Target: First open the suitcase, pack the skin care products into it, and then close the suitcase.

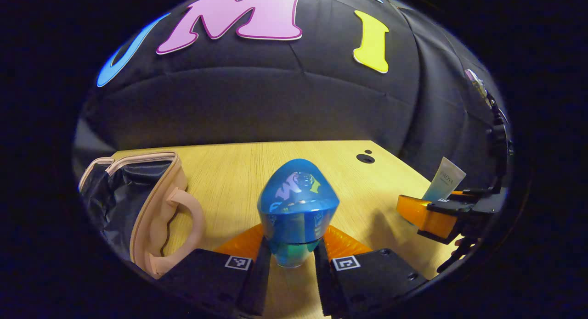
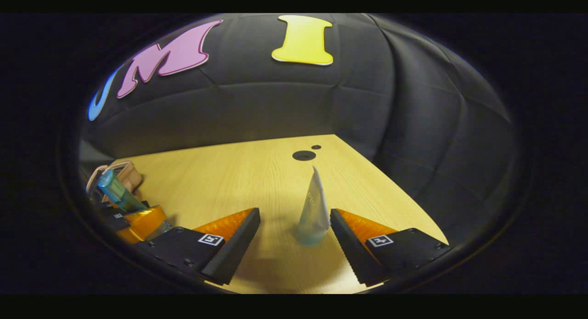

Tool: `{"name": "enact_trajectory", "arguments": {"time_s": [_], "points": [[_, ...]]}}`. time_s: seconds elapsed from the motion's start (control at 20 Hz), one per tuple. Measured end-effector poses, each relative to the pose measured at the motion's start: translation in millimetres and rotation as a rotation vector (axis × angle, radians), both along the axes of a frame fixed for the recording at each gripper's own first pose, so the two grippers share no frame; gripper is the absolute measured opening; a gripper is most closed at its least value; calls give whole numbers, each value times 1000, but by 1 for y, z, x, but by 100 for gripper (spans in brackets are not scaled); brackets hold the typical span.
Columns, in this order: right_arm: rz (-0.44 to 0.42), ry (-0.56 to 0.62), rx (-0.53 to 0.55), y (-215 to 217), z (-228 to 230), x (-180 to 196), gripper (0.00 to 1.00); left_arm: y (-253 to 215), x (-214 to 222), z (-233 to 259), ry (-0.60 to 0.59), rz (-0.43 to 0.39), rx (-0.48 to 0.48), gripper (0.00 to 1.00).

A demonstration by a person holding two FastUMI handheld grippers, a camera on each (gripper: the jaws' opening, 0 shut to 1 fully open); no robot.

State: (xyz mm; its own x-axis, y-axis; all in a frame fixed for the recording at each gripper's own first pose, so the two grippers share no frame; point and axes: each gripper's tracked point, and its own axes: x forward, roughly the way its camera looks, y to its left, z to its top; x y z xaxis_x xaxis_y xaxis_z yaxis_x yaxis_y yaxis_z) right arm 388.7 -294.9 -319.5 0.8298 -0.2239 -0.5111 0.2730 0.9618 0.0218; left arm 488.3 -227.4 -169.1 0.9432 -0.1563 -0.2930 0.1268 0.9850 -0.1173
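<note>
Looking along the left gripper [image 1: 294, 259] in the left gripper view: the suitcase [image 1: 138, 209], beige with a loop handle, lies open at the table's [image 1: 229, 172] left edge, dark lining exposed; nothing inside can be made out. Both fingers press on a glossy blue bottle [image 1: 297, 209] with a greenish lower end, held between them above the wood, mid-table. Toward the right edge, the right gripper [image 1: 441, 209] sits beside a pale tube [image 1: 444, 179], white fading to light blue; its grip state cannot be told from here. In the right gripper view, the right gripper [image 2: 294, 238] stands wide, and the tube [image 2: 314, 213] stands upright between the fingers, edge-on, close to the right finger [image 2: 353, 245], contact uncertain, well clear of the left one. At the table's left edge, the left gripper [image 2: 138, 220] holds the blue bottle [image 2: 117, 190], with the suitcase [image 2: 124, 172] just behind it.
</note>
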Motion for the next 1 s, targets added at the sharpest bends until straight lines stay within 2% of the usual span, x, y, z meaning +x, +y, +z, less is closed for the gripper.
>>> {"name": "enact_trajectory", "arguments": {"time_s": [0.05, 0.1, 0.2, 0.35, 0.4, 0.45, 0.55, 0.6, 0.65, 0.7, 0.75, 1.0], "points": [[4, 5, -9, -1, -4, 2, 99, 0, 0, 0, 2, -2, 1, 50], [4, 11, -20, -2, -6, 2, 91, 0, 0, -1, 6, -5, 0, 50], [19, 5, -30, -2, -5, 7, 43, 1, -2, -2, 10, 2, -11, 50], [69, 11, -39, 6, -6, 1, 37, -3, -2, -1, 2, -21, -5, 50], [85, 10, -35, 11, -4, -2, 30, -5, -2, 0, -3, -35, -10, 50], [105, 6, -20, 18, -2, -2, 34, -6, -4, 1, -7, -38, -20, 49], [133, -12, -12, 28, 8, -6, 34, -9, -7, 2, -17, -43, -36, 48], [143, -28, -20, 32, 17, -7, 29, -10, -9, 4, -22, -48, -36, 47], [151, -48, -27, 34, 26, -6, 34, -10, -13, 3, -13, -53, -36, 47], [163, -75, -30, 42, 40, -8, 34, -8, -17, 8, -30, -51, -48, 47], [172, -89, -29, 47, 49, -12, 29, -7, -20, 13, -43, -54, -60, 47], [245, -122, -2, 98, 88, -35, 34, 22, -44, 53, -115, -43, -71, 47]]}}
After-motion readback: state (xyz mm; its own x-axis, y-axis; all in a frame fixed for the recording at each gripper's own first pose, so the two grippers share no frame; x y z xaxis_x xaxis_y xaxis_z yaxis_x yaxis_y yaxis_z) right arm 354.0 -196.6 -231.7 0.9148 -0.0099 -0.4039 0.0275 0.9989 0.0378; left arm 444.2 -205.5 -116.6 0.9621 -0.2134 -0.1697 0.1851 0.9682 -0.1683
